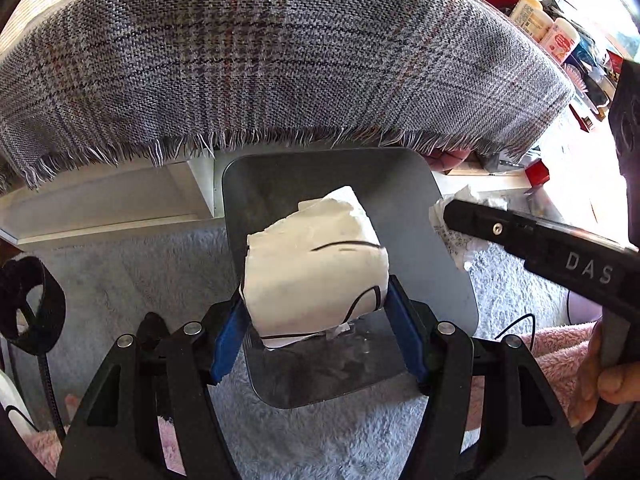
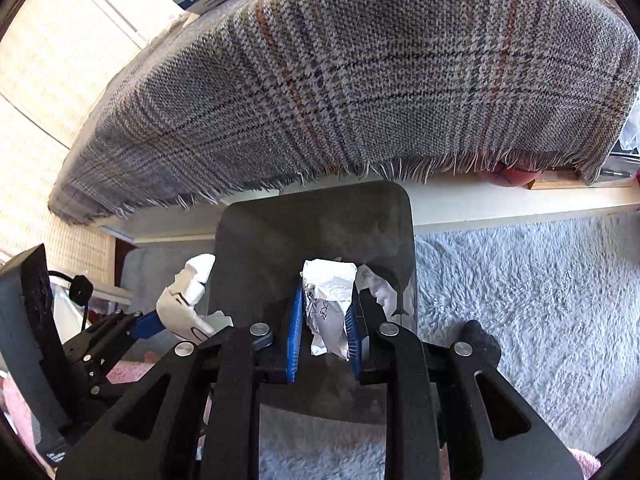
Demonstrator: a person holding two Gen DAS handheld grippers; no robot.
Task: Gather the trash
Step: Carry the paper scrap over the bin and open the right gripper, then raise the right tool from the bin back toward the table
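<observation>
Left wrist: the left gripper (image 1: 316, 312) fingers grasp a white paper wad (image 1: 316, 264) over the dark grey bin (image 1: 260, 184).

Right wrist: the right gripper (image 2: 324, 320) fingers clench a crumpled written paper (image 2: 328, 304) above that bin (image 2: 280, 232), on fluffy carpet (image 2: 520, 300).

A lived-in room of a home, probably a bedroom or sitting room: a fluffy grey rug (image 2: 520, 300) covers the floor, a fringed plaid cloth (image 1: 260, 72) drapes a low white table (image 1: 120, 208), lotion bottles (image 1: 548, 28) and toiletries crowd a surface beside it, and a pink fleece blanket (image 1: 560, 344) lies nearby
</observation>
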